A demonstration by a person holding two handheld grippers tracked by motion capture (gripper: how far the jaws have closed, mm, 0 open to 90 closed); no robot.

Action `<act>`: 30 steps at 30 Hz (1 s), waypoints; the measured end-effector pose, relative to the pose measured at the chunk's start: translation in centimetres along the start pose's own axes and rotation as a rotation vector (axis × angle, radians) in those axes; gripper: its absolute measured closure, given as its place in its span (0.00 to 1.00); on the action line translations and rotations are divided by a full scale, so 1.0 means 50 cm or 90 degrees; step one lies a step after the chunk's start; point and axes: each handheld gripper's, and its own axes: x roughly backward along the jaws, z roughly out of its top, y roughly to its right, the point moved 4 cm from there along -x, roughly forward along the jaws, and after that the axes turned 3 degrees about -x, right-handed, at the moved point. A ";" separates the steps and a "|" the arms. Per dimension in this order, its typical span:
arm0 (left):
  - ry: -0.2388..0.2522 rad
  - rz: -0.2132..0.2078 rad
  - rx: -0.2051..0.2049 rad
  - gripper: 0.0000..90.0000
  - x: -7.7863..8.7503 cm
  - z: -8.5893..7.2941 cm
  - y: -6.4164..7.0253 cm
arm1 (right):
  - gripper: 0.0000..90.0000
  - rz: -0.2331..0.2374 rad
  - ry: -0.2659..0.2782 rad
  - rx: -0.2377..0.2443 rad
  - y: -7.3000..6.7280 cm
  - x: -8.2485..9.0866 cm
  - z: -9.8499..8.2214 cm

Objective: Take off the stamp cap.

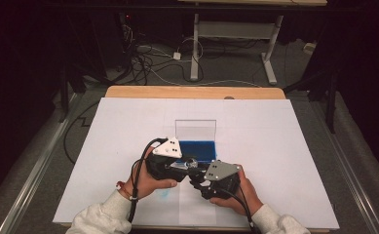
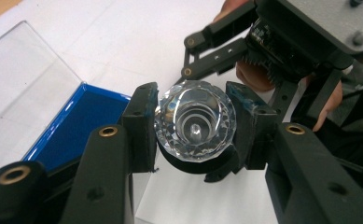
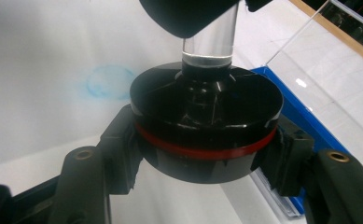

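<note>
While the left gripper point(image 2: 195, 123) clamps a faceted glass knob point(image 2: 195, 120), the right gripper point(image 3: 202, 149) is closed around a black round base point(image 3: 206, 122) with a red ring, both held together above the white table point(image 1: 274, 146), just near of the blue box point(image 1: 199, 148).

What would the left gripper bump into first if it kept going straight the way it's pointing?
Probably the right gripper: it sits just beyond the faceted clear knob that the left gripper clamps, gripping that piece's round black base. Exact depth is unclear.
</note>
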 end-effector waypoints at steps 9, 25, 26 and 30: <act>-0.003 -0.029 0.006 0.61 -0.003 -0.002 -0.001 | 0.44 0.014 -0.008 0.014 -0.003 0.001 -0.003; 0.021 0.037 0.020 0.61 0.024 0.001 -0.026 | 0.44 0.039 -0.026 0.069 -0.041 -0.005 0.004; 0.017 0.041 0.017 0.61 0.024 0.000 -0.027 | 0.44 0.040 -0.034 0.071 -0.036 -0.004 0.000; 0.009 0.051 0.010 0.61 0.022 -0.003 -0.026 | 0.44 0.030 -0.041 0.049 -0.021 0.001 -0.009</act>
